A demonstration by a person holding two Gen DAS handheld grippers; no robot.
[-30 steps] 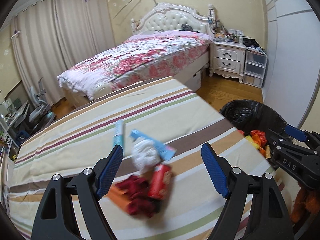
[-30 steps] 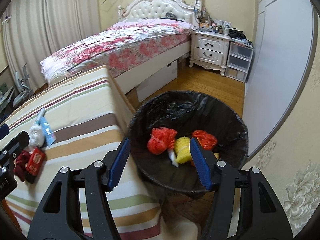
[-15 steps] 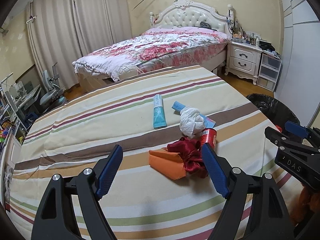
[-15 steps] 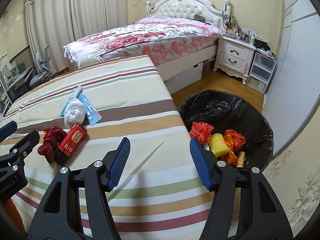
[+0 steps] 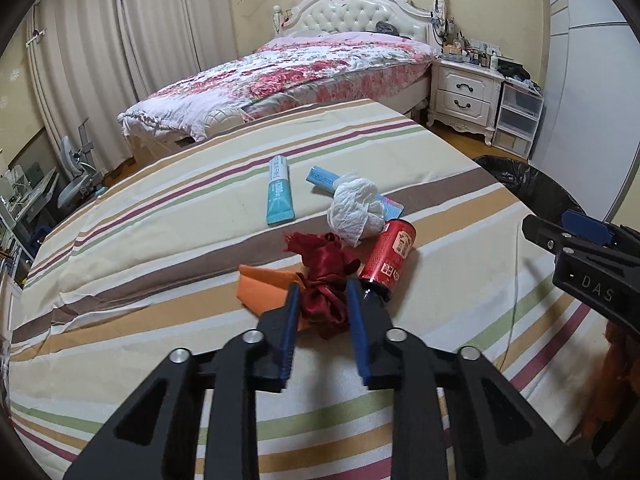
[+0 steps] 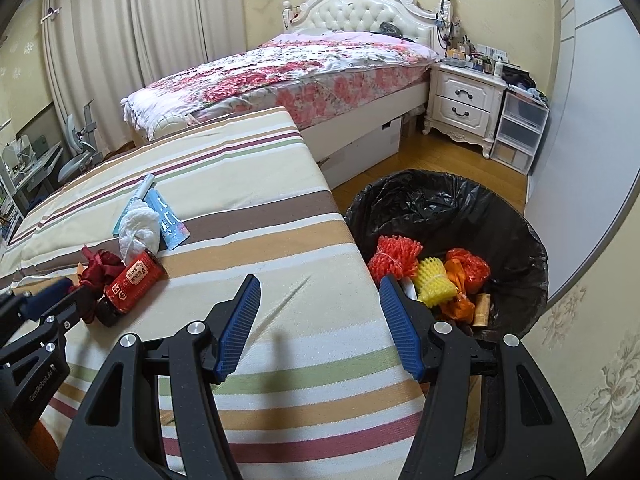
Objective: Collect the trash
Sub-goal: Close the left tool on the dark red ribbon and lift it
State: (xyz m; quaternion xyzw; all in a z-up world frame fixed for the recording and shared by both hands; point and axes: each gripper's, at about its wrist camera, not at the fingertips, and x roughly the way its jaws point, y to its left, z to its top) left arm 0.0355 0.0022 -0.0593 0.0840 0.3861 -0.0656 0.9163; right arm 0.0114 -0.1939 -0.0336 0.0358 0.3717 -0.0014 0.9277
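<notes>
A: Where did we have the left gripper (image 5: 322,292)?

B: Low over the striped mattress (image 5: 160,248), its jaws closing with the crumpled dark-red ribbon (image 5: 326,276) between the blue pads. The ribbon lay on an orange sheet (image 5: 260,290), touching the red can (image 5: 390,254), with a white tissue wad (image 5: 354,210) just behind.

A: And our right gripper (image 6: 320,304)?

B: Its fingers stood apart, holding nothing, over the mattress edge, beside the black-lined bin (image 6: 440,208), which already held red and yellow foam nets (image 6: 434,278).
</notes>
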